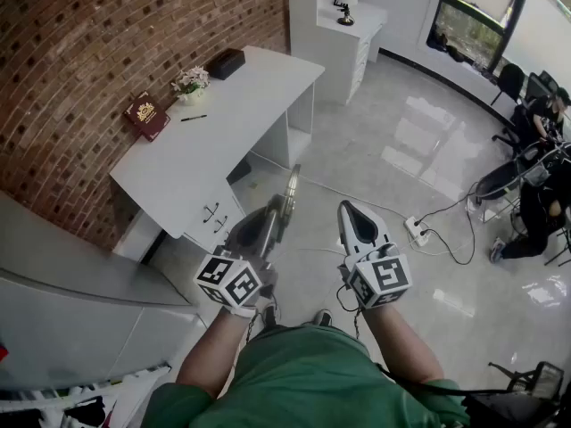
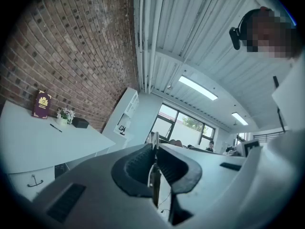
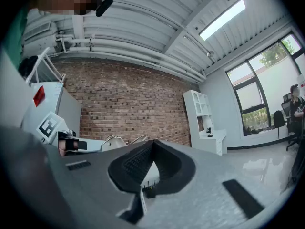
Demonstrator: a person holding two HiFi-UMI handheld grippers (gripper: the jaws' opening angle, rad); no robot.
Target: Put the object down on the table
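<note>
Left claw (image 1: 278, 212) pinches a thin flat object (image 1: 293, 184) poking past it; right claw (image 1: 350, 210) pressed together.

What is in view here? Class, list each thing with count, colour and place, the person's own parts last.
desk: one, white, along the brick wall
book: one, maroon, on the desk's left end
flower pot: one, white blooms, on the desk
pen: one, black, beside the book
box: one, black, desk's far end
power strip: one, white, on the floor
thin flat object: one, grey, between left jaws
left gripper: one, grey, shut on it
right gripper: one, pale grey, shut, empty
</note>
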